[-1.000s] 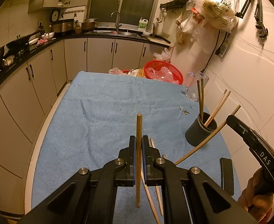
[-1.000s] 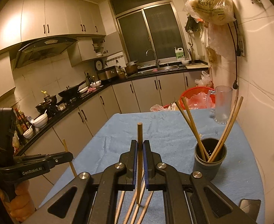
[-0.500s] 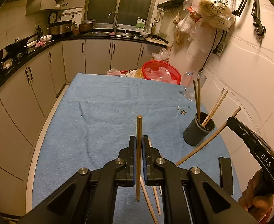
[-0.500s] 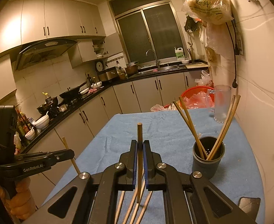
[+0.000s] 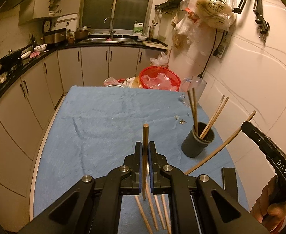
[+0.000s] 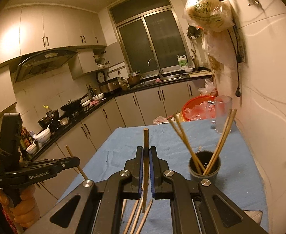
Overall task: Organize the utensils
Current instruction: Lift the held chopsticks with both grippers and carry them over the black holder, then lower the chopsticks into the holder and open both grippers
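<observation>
My left gripper [image 5: 145, 148] is shut on one wooden chopstick [image 5: 145, 136] held upright above the blue cloth. My right gripper [image 6: 146, 152] is shut on another chopstick [image 6: 145, 138], also upright; this gripper shows at the right of the left wrist view [image 5: 248, 125]. A dark grey holder cup [image 5: 198, 143] with several chopsticks stands at the right of the table, also in the right wrist view [image 6: 204, 168]. Several loose chopsticks [image 5: 154, 208] lie on the cloth under both grippers [image 6: 137, 214].
The blue cloth [image 5: 104, 126] covers the table. A clear glass mug [image 6: 222, 113] and a red basket [image 5: 159, 78] stand at the far end. A black flat object [image 5: 229, 181] lies near the right edge. A white wall is close on the right, cabinets on the left.
Both grippers have risen and tilted up a little with their chopsticks. The holder cup and loose chopsticks have not moved.
</observation>
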Motion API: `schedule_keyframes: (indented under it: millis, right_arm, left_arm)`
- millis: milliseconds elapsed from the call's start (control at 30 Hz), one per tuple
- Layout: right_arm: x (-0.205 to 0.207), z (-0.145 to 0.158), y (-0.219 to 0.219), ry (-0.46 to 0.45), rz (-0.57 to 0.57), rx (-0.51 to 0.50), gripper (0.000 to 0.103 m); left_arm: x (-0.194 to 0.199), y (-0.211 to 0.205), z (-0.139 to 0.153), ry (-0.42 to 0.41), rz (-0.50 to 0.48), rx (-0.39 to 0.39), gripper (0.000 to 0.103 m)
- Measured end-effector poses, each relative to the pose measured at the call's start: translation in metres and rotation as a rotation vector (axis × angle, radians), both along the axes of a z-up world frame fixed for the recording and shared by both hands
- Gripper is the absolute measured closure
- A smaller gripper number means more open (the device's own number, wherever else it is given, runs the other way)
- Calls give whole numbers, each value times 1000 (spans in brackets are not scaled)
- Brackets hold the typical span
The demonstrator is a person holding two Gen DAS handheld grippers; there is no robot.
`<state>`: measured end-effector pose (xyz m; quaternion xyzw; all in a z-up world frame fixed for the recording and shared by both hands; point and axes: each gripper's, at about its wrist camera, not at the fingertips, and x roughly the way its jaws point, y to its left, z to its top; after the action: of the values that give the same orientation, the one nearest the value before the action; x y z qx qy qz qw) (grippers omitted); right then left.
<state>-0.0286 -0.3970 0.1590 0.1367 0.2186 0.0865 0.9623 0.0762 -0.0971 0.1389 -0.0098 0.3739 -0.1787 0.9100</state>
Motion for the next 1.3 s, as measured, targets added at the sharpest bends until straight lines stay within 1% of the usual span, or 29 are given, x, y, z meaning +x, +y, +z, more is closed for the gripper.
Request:
schedule_keyframes:
  millis: [467,700,800,933,1133,1300]
  right_arm:
    - [-5,38,-48,-64,-84,-12,97]
    - [1,60,-77,-97,-137,-9,97]
    - [3,68,-87,-112,-155,-12,97]
    - [13,74,-96,-116,-176,-16,97]
    - [30,71,-112,-98,-190,-9,97]
    - [43,61,-121,-76,-196,-6,97]
  left_arm:
    - [4,-58,42,-64,-94,-5,97]
    - [13,-91,72,-108,-132,-23,97]
    - [19,-105,85,-122,-149,-43,97]
    - [27,-122,95,-133,-163,-58,97]
    - [43,-144,92,-118,-178,-73,97]
    - [61,-160,74,-85,-179,-65,97]
